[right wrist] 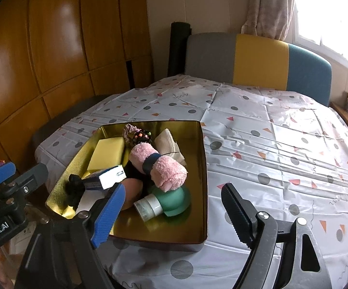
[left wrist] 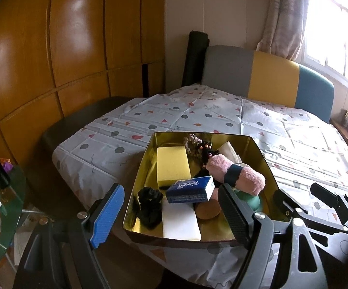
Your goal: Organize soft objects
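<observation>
A gold tin tray stands on the patterned tablecloth, filled with soft things. Among them are a yellow sponge, a rolled pink towel with a dark band, a blue tissue pack, a black scrunchie, a white foam block, beaded hair ties and a green bottle. My left gripper is open at the tray's near edge, holding nothing. My right gripper is open over the tray's near right corner, also holding nothing.
The tablecloth stretches right of and beyond the tray. A grey, yellow and blue chair back stands at the table's far side. Wooden cabinet doors fill the left. Each gripper shows in the other's view: right gripper, left gripper.
</observation>
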Tool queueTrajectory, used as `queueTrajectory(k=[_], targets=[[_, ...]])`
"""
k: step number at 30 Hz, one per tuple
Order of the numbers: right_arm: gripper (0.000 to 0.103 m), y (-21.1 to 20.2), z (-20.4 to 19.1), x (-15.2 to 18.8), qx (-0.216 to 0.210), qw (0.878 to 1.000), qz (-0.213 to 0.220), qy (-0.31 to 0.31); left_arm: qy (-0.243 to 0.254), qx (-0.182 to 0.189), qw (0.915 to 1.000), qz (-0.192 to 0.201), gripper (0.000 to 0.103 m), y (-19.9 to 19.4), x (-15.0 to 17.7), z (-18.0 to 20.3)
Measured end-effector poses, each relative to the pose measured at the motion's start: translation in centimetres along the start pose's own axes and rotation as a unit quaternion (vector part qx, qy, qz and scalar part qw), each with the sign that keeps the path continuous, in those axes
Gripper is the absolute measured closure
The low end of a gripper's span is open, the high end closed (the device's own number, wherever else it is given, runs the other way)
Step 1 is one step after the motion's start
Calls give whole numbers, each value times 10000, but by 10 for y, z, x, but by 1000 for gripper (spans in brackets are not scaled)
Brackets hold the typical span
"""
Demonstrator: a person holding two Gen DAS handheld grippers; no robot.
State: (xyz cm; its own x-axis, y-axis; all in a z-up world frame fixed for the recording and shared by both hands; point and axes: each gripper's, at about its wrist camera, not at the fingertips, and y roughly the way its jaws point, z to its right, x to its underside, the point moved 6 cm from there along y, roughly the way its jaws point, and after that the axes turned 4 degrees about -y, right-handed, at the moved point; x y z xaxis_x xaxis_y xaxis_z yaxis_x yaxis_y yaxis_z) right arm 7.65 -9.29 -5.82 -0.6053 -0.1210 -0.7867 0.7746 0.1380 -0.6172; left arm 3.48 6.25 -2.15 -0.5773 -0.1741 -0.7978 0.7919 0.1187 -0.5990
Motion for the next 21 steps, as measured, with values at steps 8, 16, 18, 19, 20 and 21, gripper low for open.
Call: queueTrajectory(k=[8,16,18,19,20,21], targets=[[20,0,1,1,-2,10000,-8,9,25,2,10000,-40,21,3,2,0],[20,1,2,1,-8,10000,-15,19,45,-6,10000,-70,21,4,4,0],[20,1,2,1,-3,10000,-14,22,40,-1,9999,-98,21,4,4,0],[20,1,2,1,-12,10000,-14,20,39,1,9999,-108,21,5,5,0],[20,1,2,2,-11,10000,-11,27,45,-2,9999,-115,21,5,5,0],[20,1,2,1,-5,10000,-8,20,45,-5,9999,-114,21,5,5,0]])
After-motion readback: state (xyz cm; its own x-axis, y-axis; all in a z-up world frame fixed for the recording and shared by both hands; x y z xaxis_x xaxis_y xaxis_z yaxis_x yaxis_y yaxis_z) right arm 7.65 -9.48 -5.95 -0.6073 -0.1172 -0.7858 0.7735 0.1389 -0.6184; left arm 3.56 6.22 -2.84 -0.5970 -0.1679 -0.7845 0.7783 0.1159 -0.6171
